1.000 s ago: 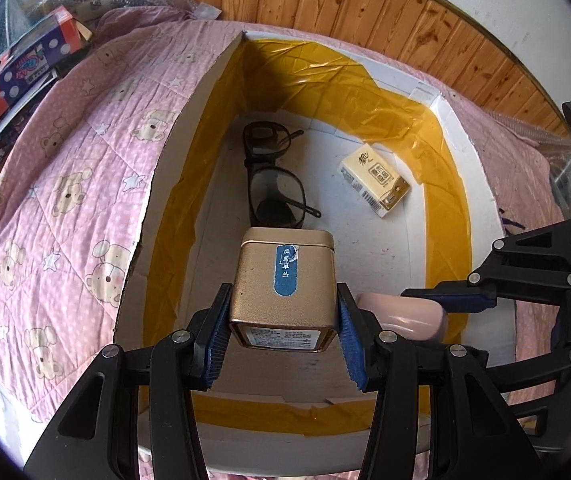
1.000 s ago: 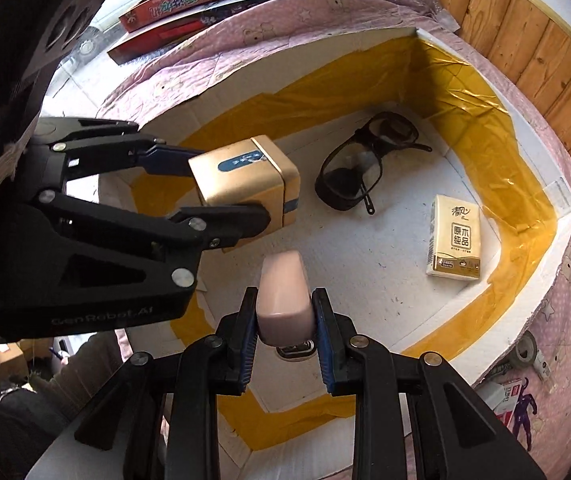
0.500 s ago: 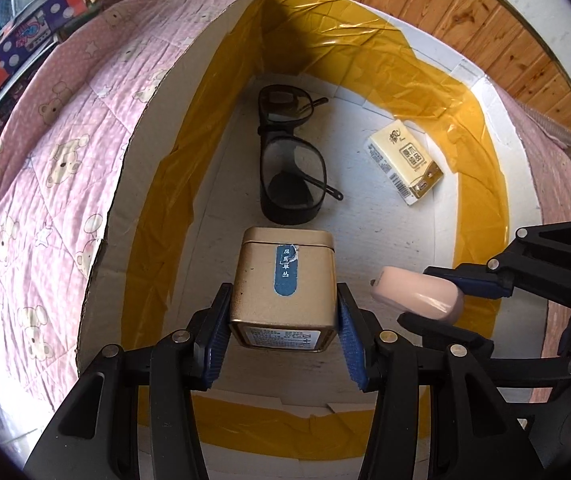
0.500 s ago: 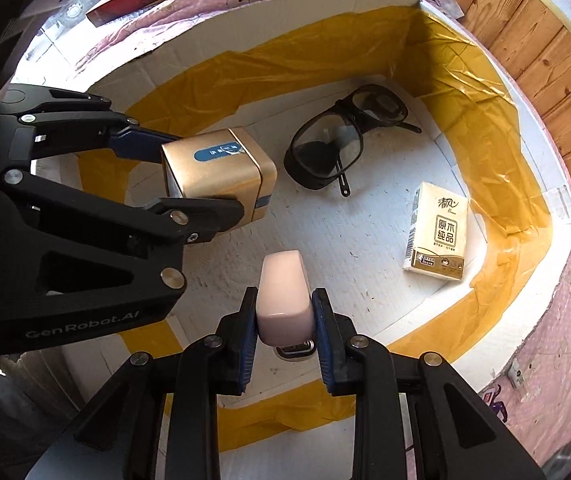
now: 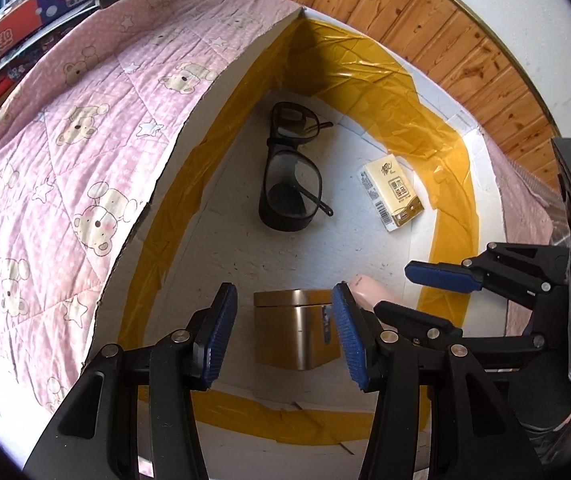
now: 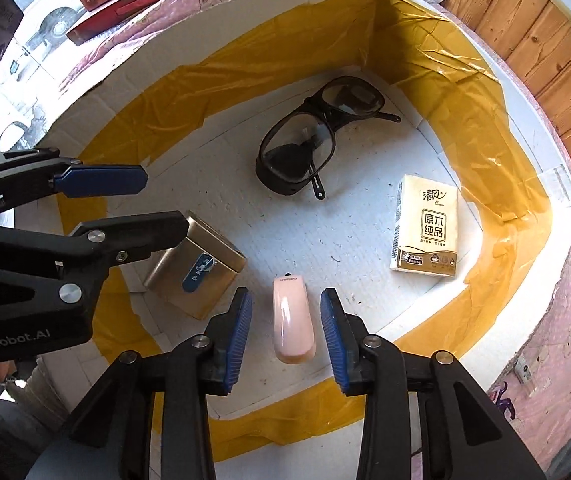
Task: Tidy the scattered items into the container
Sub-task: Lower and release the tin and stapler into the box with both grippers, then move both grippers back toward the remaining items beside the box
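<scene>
Released, boxy gold tin [image 5: 291, 330] and glossy pink case [image 6: 293, 320] lie flat.

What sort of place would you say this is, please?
Probably a bedroom or other room at home: a pink quilt with a teddy-bear print lies under the white box, wood panelling lines the wall, and boxed games are stacked beside the quilt.

tin [image 6: 195, 268] left of case [image 6: 293, 318], both in box [image 6: 245, 32].
</scene>
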